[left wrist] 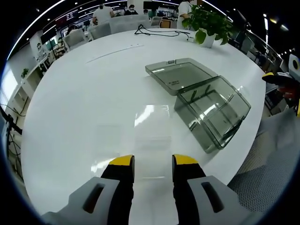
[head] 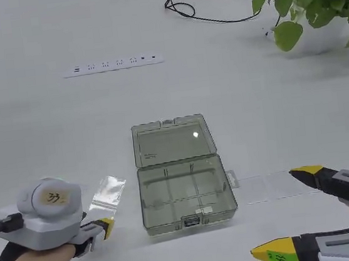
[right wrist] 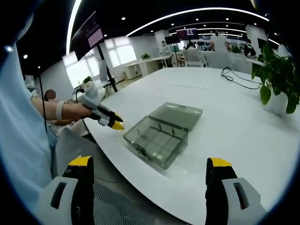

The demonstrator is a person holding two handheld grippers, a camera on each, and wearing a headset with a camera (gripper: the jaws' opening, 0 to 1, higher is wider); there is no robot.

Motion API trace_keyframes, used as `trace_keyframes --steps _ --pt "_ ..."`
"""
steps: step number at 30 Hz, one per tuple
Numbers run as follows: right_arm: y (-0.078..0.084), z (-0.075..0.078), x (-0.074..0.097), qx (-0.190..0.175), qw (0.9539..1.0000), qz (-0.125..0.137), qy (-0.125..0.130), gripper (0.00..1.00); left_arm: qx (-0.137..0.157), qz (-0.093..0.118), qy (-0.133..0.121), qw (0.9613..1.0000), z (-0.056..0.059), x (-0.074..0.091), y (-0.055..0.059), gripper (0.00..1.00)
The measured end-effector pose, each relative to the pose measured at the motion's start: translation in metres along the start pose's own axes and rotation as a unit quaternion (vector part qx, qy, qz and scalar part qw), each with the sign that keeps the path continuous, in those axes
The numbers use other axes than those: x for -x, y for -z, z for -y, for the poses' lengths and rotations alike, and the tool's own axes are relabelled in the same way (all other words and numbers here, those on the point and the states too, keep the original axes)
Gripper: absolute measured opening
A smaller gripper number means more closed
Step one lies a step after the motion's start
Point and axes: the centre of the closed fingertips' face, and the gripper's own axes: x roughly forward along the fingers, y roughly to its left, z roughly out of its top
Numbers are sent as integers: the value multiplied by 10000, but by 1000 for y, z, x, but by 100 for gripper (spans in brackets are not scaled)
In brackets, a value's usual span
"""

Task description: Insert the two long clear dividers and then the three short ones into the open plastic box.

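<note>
Hovering my right gripper, jaws spread wide & empty, just beside the long clear flat dividers lying on the white tabletop right of the open smoky-grey plastic box, since I reckon those go in 1st. My left gripper, jaws part-open w/ nothing btwn them, points at the shorter clear plastic pieces left of the box, staged for later.

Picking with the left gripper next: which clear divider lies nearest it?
The clear divider left of the plastic box; the other divider lies right of the box.
</note>
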Motion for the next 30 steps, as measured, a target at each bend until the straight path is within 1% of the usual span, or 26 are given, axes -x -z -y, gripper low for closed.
trace_keyframes --steps 4,5,6,11,15,16,17,19,22,25,28,30 --pt "-6 0 -4 -31 10000 81 14 100 62 225 3 9997 -1 8 -13 30" --pt "-8 0 -5 -49 9999 100 11 100 114 305 30 9995 2 12 -17 30" --pt "-9 0 -6 -52 9999 105 7 99 122 346 28 9993 2 14 -20 30" --pt "-19 -1 -13 -111 9997 211 -20 97 274 597 114 9978 8 20 -34 30" --pt "-33 -3 -22 -142 9991 396 -70 94 404 825 218 9955 18 25 -47 30" --pt "-37 -4 -24 -148 9987 469 -115 94 482 897 274 9944 22 26 -51 30" --pt "-39 -4 -25 -162 9986 481 -124 92 519 940 306 9937 24 27 -53 30" --pt "-47 -8 -32 -236 9979 564 -198 91 529 991 338 9931 28 28 -57 30" --pt "-56 -12 -40 -337 9968 655 -309 87 620 1094 465 9910 38 28 -62 30" --pt "-65 -16 -51 -528 9947 754 -462 80 639 1132 537 9901 45 26 -67 30" --pt "-72 -17 -60 -679 9931 780 -544 74 721 1214 641 9879 54 25 -72 30" --pt "-78 -19 -65 -708 9929 775 -557 70 702 1242 656 9876 58 24 -75 30"
